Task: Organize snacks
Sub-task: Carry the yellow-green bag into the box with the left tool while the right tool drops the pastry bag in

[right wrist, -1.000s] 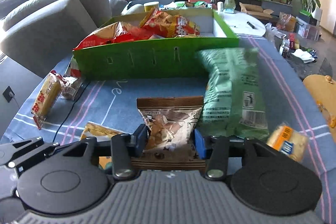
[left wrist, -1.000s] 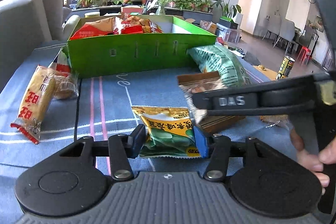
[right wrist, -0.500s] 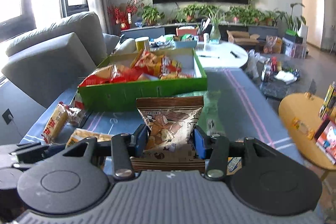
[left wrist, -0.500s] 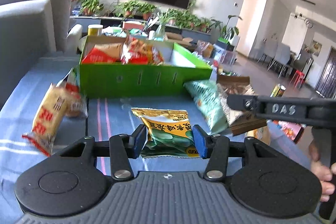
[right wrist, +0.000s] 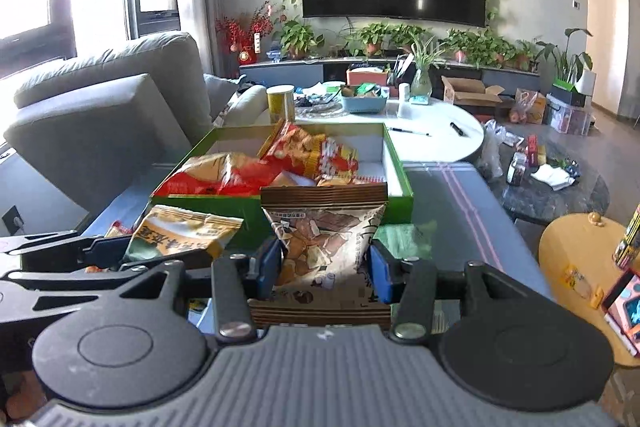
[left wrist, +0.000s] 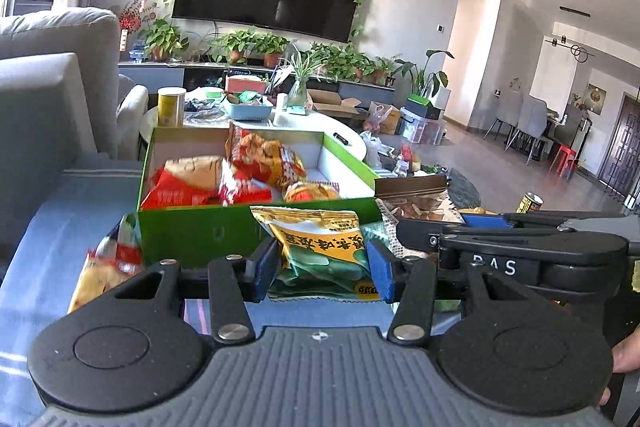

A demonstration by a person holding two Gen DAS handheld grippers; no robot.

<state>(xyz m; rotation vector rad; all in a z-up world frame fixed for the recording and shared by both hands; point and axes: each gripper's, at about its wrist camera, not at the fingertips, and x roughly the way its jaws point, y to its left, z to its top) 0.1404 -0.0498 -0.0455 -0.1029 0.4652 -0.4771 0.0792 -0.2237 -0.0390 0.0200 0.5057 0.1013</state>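
My left gripper [left wrist: 322, 273] is shut on a yellow-and-green snack bag [left wrist: 320, 247] and holds it up in front of the green box [left wrist: 200, 231]. My right gripper [right wrist: 324, 273] is shut on a brown nut snack bag [right wrist: 326, 239], also lifted before the green box [right wrist: 400, 183]. The box holds several red and orange snack bags [left wrist: 224, 179]. The brown bag shows in the left wrist view [left wrist: 416, 197], and the yellow-green bag shows in the right wrist view [right wrist: 180, 231]. The two grippers are side by side.
A red-and-yellow snack pack [left wrist: 108, 263] lies on the blue cloth at the left. A green bag [right wrist: 404, 241] lies behind the brown bag. A grey sofa [right wrist: 108, 115] stands at the left, a white round table [right wrist: 432, 143] behind the box, a yellow stool [right wrist: 580, 259] at the right.
Both grippers have risen with their bags off the blue cloth and come closer to the green box. The box's inside now shows from above.
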